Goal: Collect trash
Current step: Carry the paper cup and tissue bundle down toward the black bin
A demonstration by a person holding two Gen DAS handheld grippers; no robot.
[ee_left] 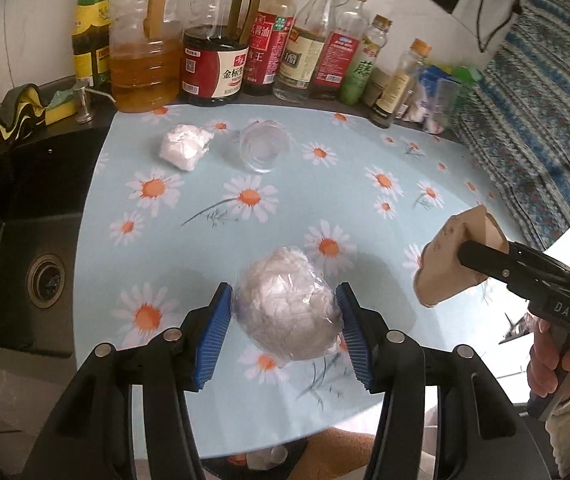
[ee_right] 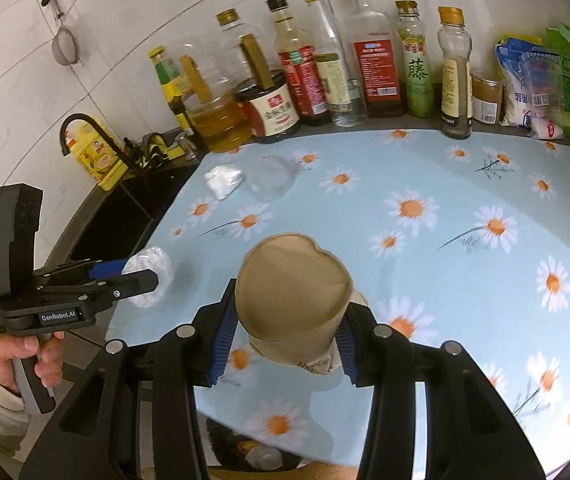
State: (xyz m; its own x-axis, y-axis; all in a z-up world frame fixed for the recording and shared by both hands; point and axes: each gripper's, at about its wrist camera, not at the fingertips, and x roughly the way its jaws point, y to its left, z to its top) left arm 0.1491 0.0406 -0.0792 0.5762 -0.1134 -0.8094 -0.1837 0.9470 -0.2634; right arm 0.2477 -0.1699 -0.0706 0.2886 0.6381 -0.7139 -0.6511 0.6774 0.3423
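Observation:
My left gripper (ee_left: pixel 283 316) is shut on a crumpled ball of clear plastic wrap (ee_left: pixel 287 306), held above the daisy-print cloth (ee_left: pixel 365 148). The same ball of wrap (ee_right: pixel 150 278) shows in the right wrist view, at the left. My right gripper (ee_right: pixel 285 330) is shut on a squashed brown paper cup (ee_right: pixel 293 292), mouth facing the camera. That paper cup (ee_left: pixel 451 260) appears at the right of the left wrist view. Farther back on the cloth lie a white crumpled tissue (ee_left: pixel 185 146) (ee_right: pixel 224 178) and a clear plastic cup (ee_left: pixel 261 148) (ee_right: pixel 271 178) on its side.
A row of oil and sauce bottles (ee_left: pixel 213 68) (ee_right: pixel 325 76) lines the back wall. A black sink (ee_left: pixel 17 240) lies left of the cloth. Packets (ee_right: pixel 533 84) stand at the back right. Below the table's near edge, a bin with white trash (ee_left: pixel 265 458) (ee_right: pixel 261 456) is partly visible.

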